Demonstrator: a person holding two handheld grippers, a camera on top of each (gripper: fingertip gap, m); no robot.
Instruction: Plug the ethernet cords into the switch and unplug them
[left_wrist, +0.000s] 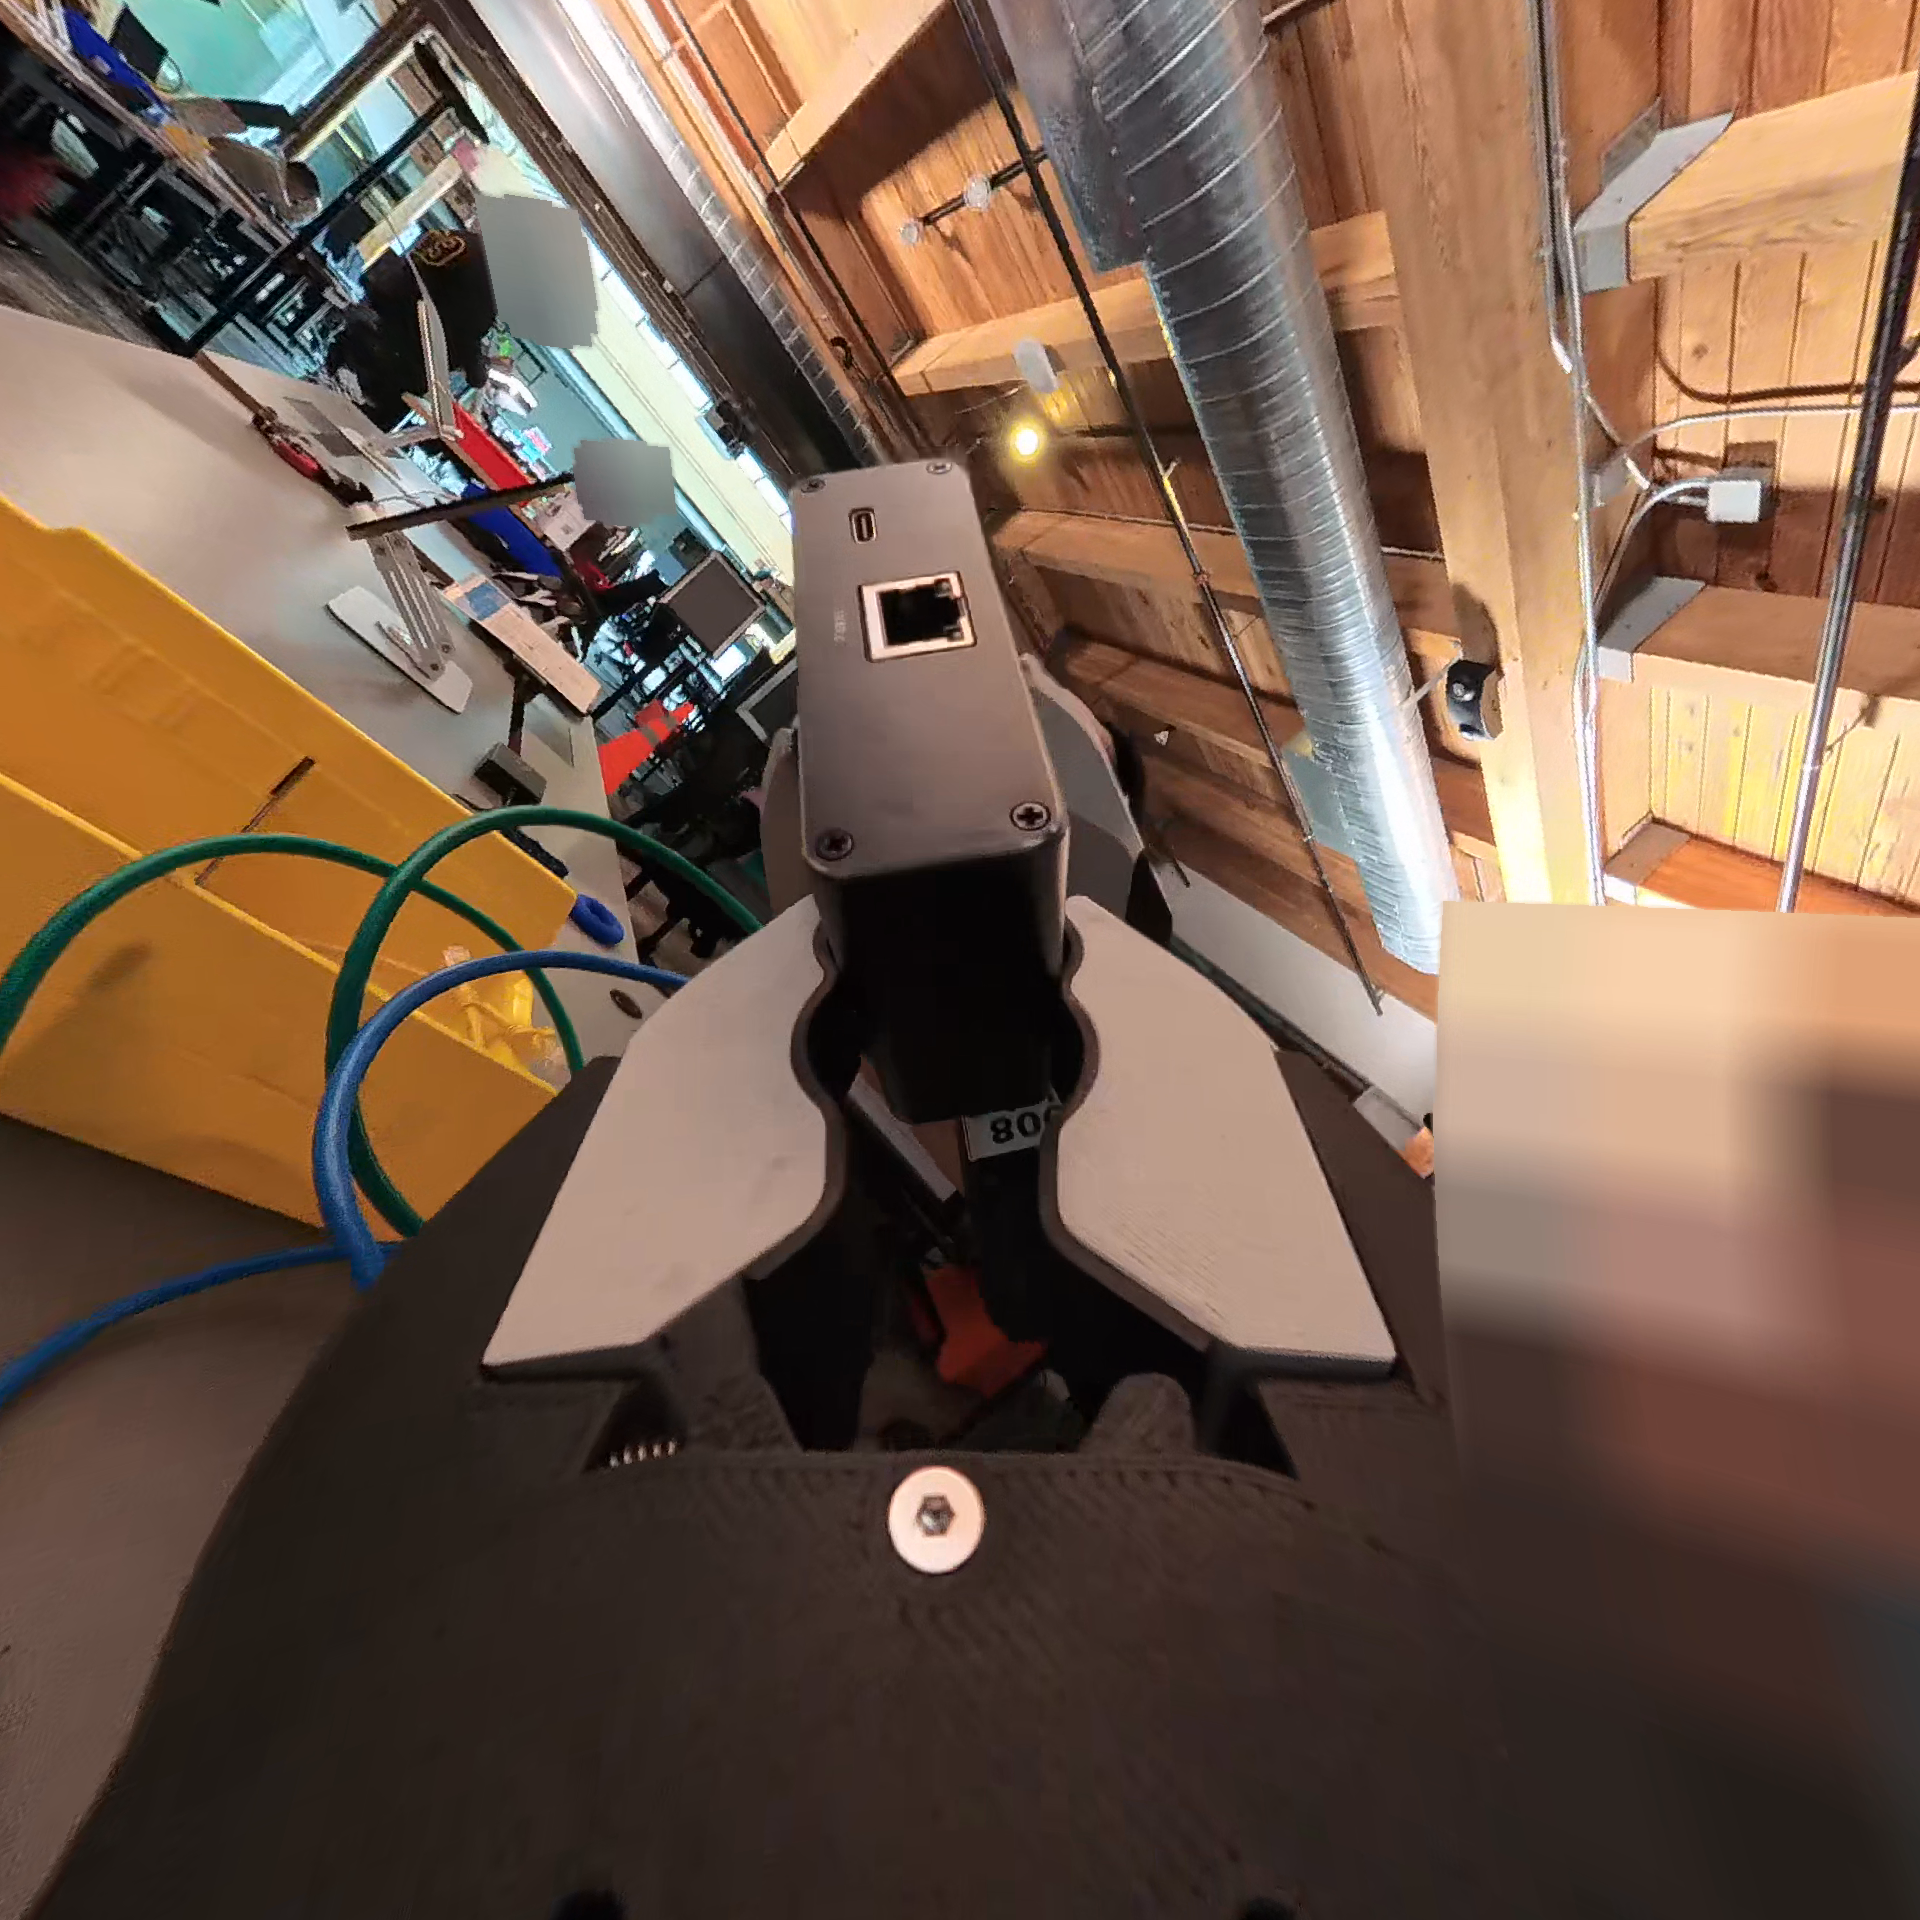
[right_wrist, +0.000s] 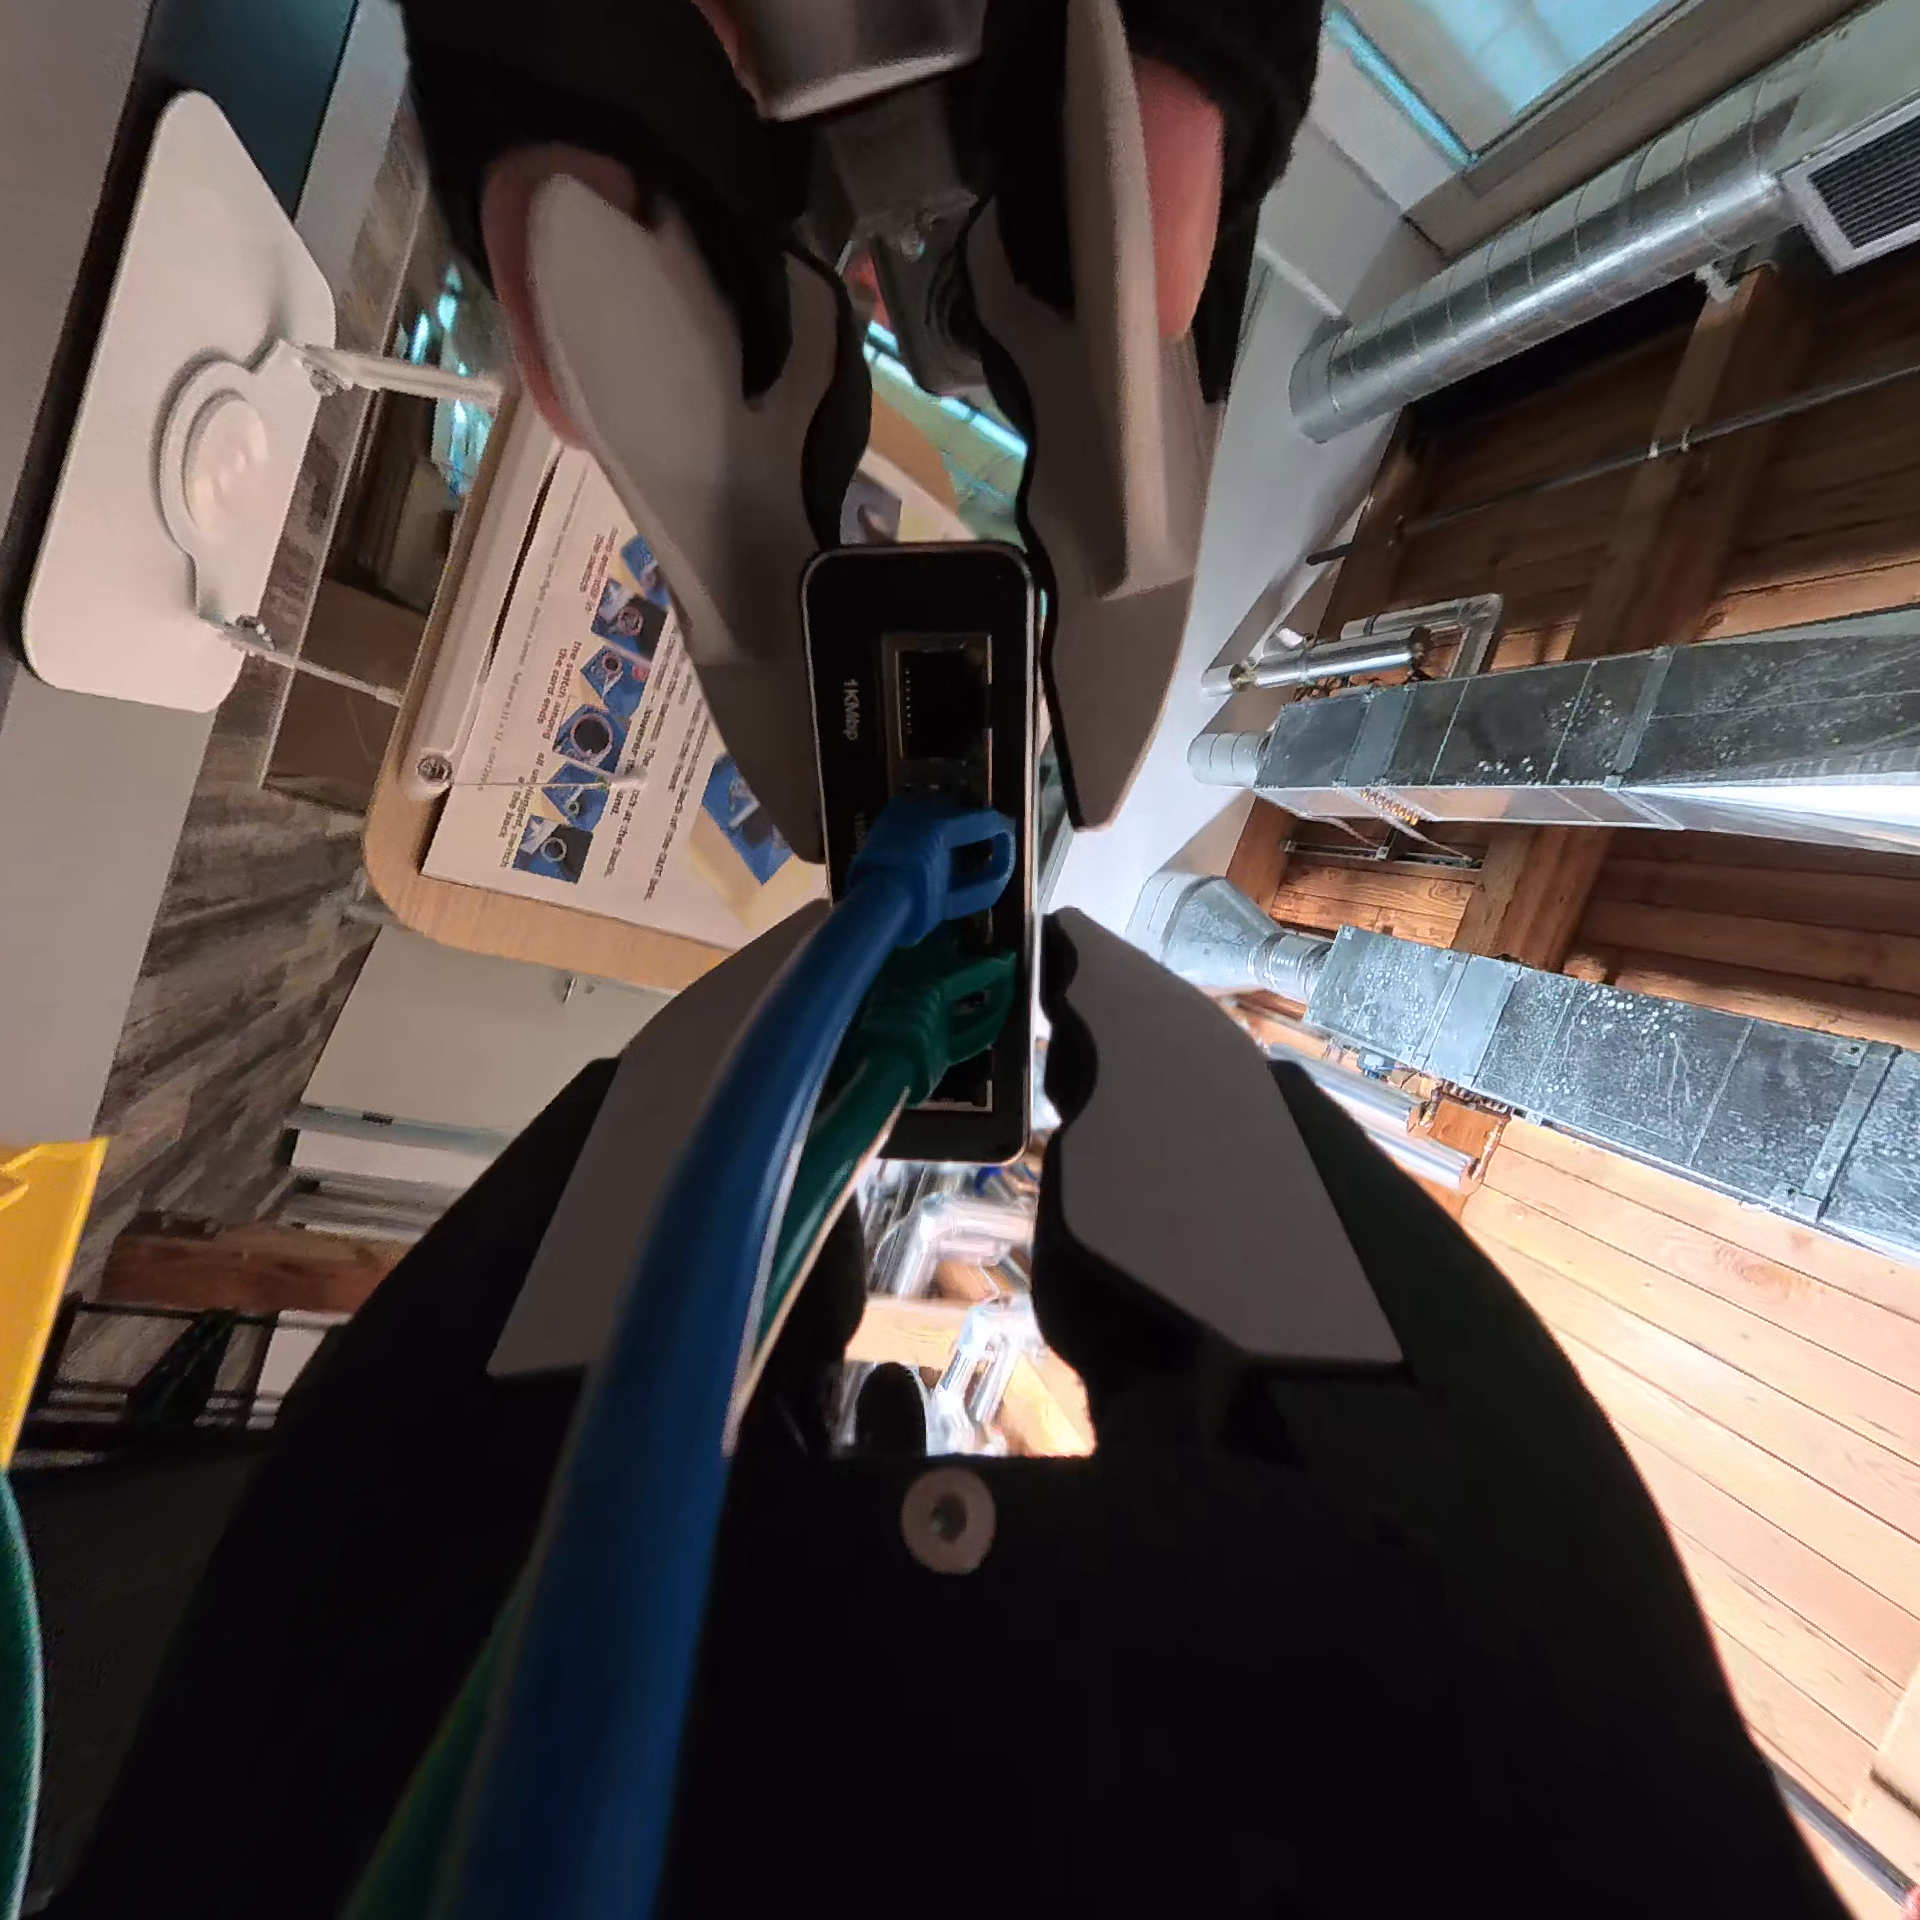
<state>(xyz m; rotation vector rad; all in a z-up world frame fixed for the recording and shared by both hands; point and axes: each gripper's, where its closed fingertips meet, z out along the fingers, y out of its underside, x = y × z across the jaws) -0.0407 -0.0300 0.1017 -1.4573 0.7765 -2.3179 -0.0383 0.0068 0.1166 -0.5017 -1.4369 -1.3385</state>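
My left gripper (left_wrist: 940, 997) clamps the switch (left_wrist: 925, 717) mid-air w/ blue cord (right_wrist: 940, 847) & green cord (right_wrist: 935, 1013) seated; right gripper (right_wrist: 940, 1023) open round the plugs — I'd press the latch tab, then pull straight out.

Workshop clutter, ceiling overhead.
Yellow bins (left_wrist: 208, 831) left of the fingers; silver duct (left_wrist: 1278, 520) up ahead, right; illustrated poster (right_wrist: 582, 727) left; wooden ceiling (right_wrist: 1714, 1351) right.

Warm daylight, fisheye bending at edges, near cables blurred, foreground dim.
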